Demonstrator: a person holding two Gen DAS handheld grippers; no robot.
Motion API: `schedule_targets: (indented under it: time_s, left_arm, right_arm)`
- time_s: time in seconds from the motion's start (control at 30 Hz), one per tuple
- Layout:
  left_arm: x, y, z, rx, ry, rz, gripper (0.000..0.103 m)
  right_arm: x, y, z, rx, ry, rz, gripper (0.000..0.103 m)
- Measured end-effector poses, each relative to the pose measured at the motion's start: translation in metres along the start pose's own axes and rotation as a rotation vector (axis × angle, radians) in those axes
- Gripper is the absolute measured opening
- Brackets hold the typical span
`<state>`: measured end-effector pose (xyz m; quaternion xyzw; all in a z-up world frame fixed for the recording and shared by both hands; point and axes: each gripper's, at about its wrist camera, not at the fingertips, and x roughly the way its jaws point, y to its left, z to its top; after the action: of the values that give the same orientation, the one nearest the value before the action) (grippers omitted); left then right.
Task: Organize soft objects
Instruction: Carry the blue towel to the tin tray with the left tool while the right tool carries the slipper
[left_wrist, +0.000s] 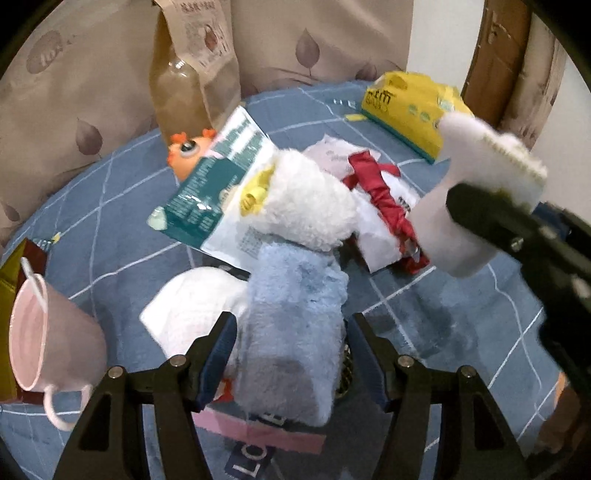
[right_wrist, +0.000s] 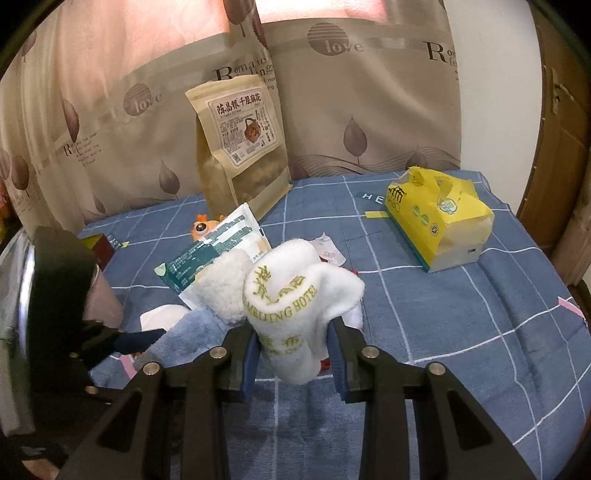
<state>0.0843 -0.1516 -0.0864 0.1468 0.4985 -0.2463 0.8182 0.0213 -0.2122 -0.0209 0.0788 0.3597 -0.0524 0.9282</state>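
While clamped, white towel (right_wrist: 295, 317) stands upright | blue towel (left_wrist: 291, 328) lengthwise, pointing away

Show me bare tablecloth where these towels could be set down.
Bare tablecloth lies near of the yellow tissue pack, right of the white hotel towel. Crowded: the centre pile around the fluffy white cloth, the blue towel and the teal pouch.

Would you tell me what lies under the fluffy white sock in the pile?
The fluffy white sock lies over a teal-and-white packet and the blue towel's far end. What lies beneath its middle is covered.
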Motion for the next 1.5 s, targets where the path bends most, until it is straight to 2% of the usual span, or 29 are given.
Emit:
schedule_targets:
  time_s: [0.07,0.17,0.33,0.6,0.8,1.0,1.27,1.5]
  left_arm:
    - [0.004,-0.001,-0.002,-0.003,0.010,-0.014,0.064]
    - [0.006,0.000,-0.006,-0.012,0.024,-0.013,0.037]
    - [-0.003,0.010,-0.008,-0.054,0.007,-0.041,0.026]
    - [-0.037,0.017,-0.014,-0.065,-0.042,-0.055,0.025]
    - [-0.059,0.036,-0.013,-0.118,-0.074,-0.068,0.025]
    - [-0.086,0.059,-0.014,-0.151,-0.122,-0.040,0.025]
    - [-0.113,0.106,-0.024,-0.213,-0.161,0.056,0.025]
    - [-0.136,0.171,-0.036,-0.297,-0.190,0.208,0.025]
  right_arm:
    - [0.000,0.000,0.000,-0.002,0.000,0.002,0.030]
    - [-0.002,0.000,0.000,-0.001,-0.002,0.005,0.030]
    - [-0.004,-0.001,-0.001,-0.001,-0.008,0.004,0.030]
    - [-0.005,0.000,-0.001,-0.007,-0.010,0.003,0.030]
    - [-0.006,0.001,-0.002,-0.010,-0.009,0.002,0.030]
    - [-0.005,0.002,-0.003,-0.021,-0.008,0.001,0.030]
    - [-0.004,0.004,-0.005,-0.033,-0.004,-0.005,0.030]
    - [-0.003,0.007,-0.006,-0.043,-0.003,-0.011,0.030]
